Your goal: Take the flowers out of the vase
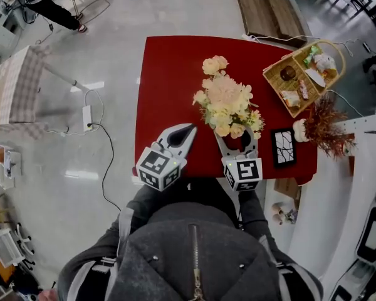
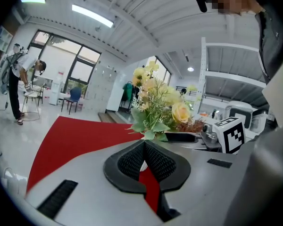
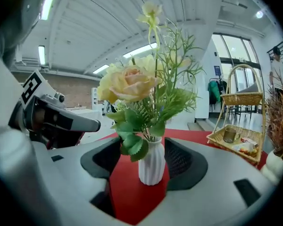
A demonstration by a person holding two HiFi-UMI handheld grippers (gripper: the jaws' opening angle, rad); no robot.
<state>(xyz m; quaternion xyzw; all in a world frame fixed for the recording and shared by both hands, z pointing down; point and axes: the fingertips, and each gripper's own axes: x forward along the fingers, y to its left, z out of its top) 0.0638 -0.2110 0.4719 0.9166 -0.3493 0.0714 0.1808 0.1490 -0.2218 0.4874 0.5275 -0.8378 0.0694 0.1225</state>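
With right gripper (image 1: pixel 237 140) gaping wide round the white ribbed vase (image 3: pixel 151 166) between its jaws, close gently to steady it. Open the pinched-shut, empty left gripper (image 2: pixel 144 149) alongside; grasp the bouquet (image 3: pixel 132 86) low on its stems, lift straight.

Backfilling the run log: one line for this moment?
left tool: shut, empty | right tool: open, straddling white vase | flowers: in vase | surface: red table

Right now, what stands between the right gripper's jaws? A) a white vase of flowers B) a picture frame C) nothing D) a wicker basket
A: the right gripper view shows the white vase, flowers in it, standing between the right gripper's spread jaws.
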